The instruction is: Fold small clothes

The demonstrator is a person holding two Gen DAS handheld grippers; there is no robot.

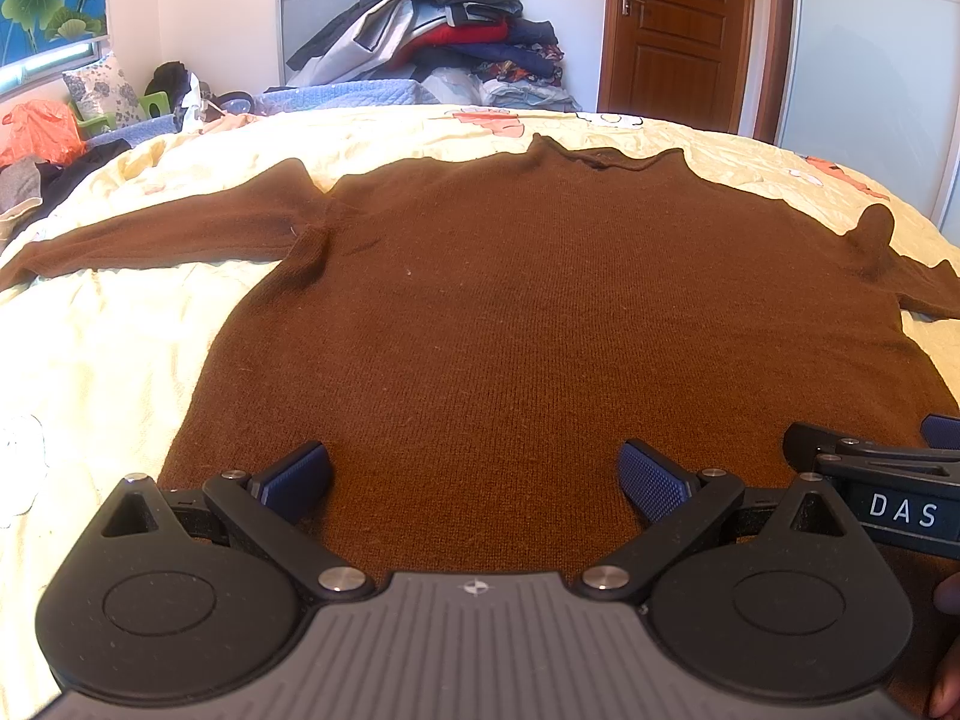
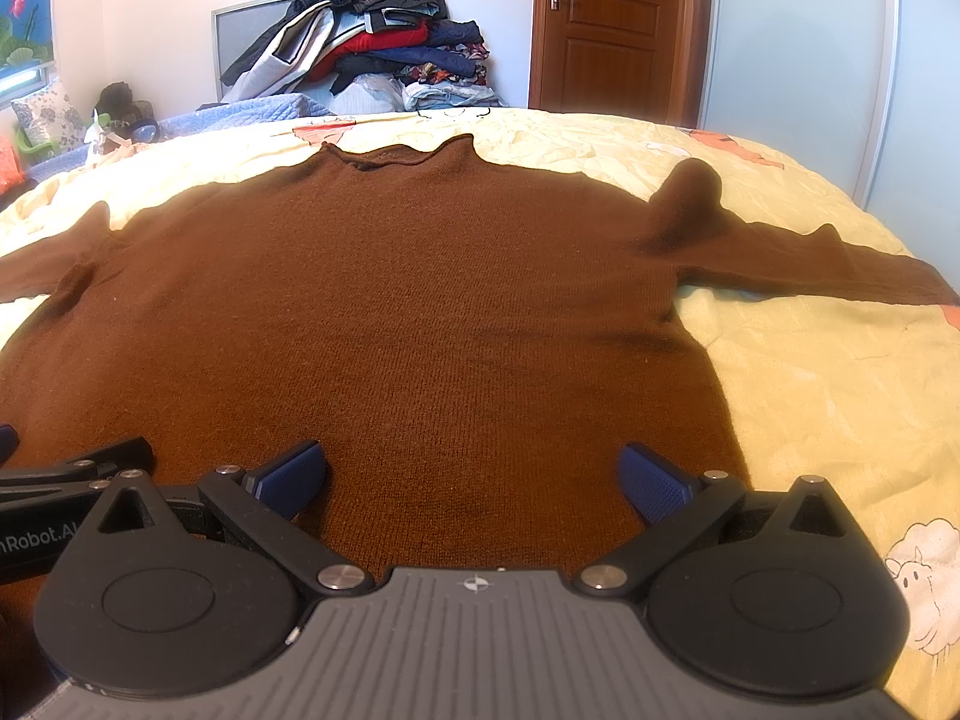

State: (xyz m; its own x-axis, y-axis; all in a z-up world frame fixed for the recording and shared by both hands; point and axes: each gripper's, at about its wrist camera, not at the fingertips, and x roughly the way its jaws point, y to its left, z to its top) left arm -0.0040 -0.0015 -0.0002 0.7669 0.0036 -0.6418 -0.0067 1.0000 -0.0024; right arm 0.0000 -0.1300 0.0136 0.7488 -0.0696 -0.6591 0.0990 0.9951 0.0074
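1. The sweater (image 1: 540, 312) lies flat on the bed (image 1: 108, 360), sleeves spread, collar at the far end.
2. The left tool (image 1: 474, 480) and right tool (image 2: 474, 480) hover over its hem, both released, grasping nothing.
3. No fold is made yet; everything remains.

Bright daylight from the window (image 1: 42, 54) at far left falls across the pale bedspread (image 1: 90, 360), nearly washing out its near-left part, while the brown sweater (image 1: 540, 312) stays dark with soft shadows at its right edge, and fisheye bending curves and slightly blurs both pictures' edges.
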